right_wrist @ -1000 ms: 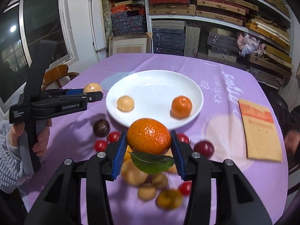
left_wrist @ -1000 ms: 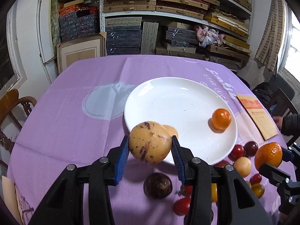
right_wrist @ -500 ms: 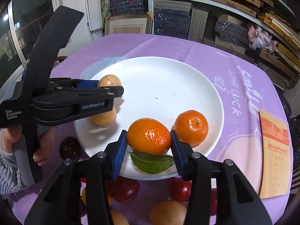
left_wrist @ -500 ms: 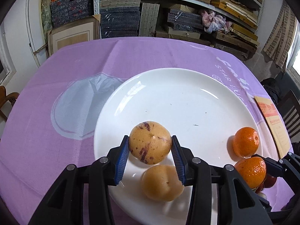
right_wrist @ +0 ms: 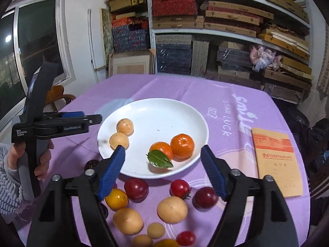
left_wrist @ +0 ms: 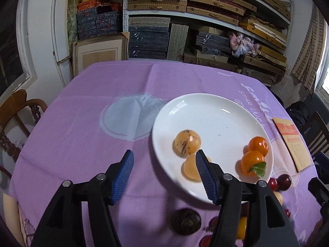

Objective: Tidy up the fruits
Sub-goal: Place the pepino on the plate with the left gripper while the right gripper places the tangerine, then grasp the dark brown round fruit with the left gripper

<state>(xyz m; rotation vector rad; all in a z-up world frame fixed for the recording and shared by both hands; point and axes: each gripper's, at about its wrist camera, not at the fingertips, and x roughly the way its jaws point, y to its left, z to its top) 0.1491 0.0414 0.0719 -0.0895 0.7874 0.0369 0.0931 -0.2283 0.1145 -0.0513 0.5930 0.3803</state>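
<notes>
White plate (right_wrist: 197, 123) ahead of both tongs holds four fruits. Left tongs (left_wrist: 164, 162) and right tongs (right_wrist: 163, 154) just released, empty. Risk: round fruits rolling off; loose fruits (right_wrist: 172, 209) below the right tongs get nudged.

Before us, a table under a purple cloth (right_wrist: 164, 90) carries a white plate (right_wrist: 164, 113), with a tan booklet (right_wrist: 275, 160) well to its right. Near the plate's front rim, directly on the cloth, lie red, yellow and pale loose fruits (right_wrist: 172, 209) and one dark round fruit (left_wrist: 186, 221).
</notes>
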